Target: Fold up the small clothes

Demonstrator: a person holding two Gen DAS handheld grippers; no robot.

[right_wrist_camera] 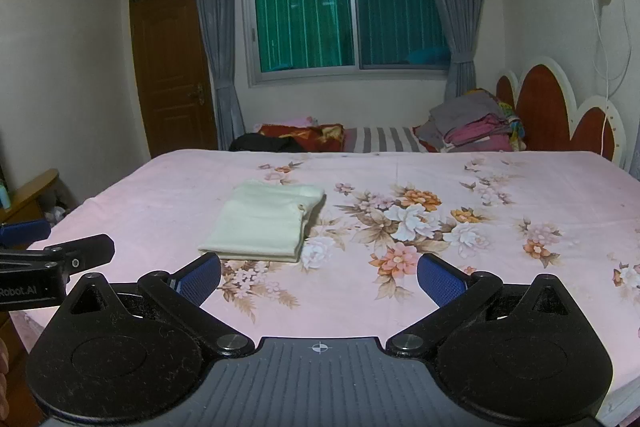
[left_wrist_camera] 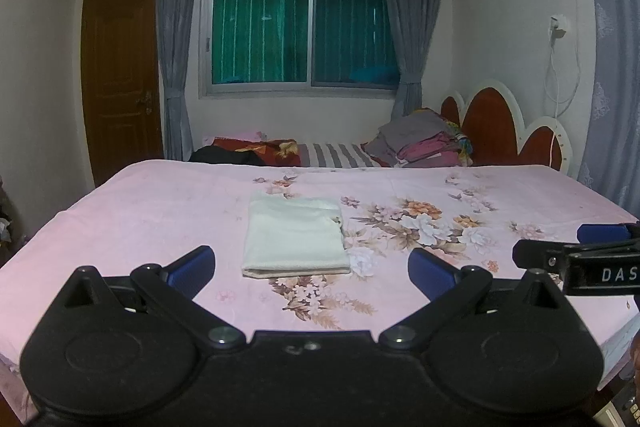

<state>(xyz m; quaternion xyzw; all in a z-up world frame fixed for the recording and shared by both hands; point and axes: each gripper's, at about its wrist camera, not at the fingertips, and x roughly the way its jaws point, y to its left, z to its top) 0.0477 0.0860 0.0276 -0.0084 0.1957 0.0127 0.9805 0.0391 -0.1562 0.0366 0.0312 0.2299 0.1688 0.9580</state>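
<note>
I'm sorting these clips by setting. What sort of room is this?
Most likely a home bedroom: a bed under a pink floral sheet bearing a folded cream cloth, a scalloped red headboard against the wall, and a curtained window beside a wooden door.

Both grippers are chunky matte black plastic with two round disc housings and silver pivot screws. The left gripper [left_wrist_camera: 311, 269] has blue ribbed pads [left_wrist_camera: 191, 266] on its fingers; the right gripper [right_wrist_camera: 319, 277] has the same, plus a grey ribbed plate with a small crosshair mark. White lettering runs along each side.
</note>
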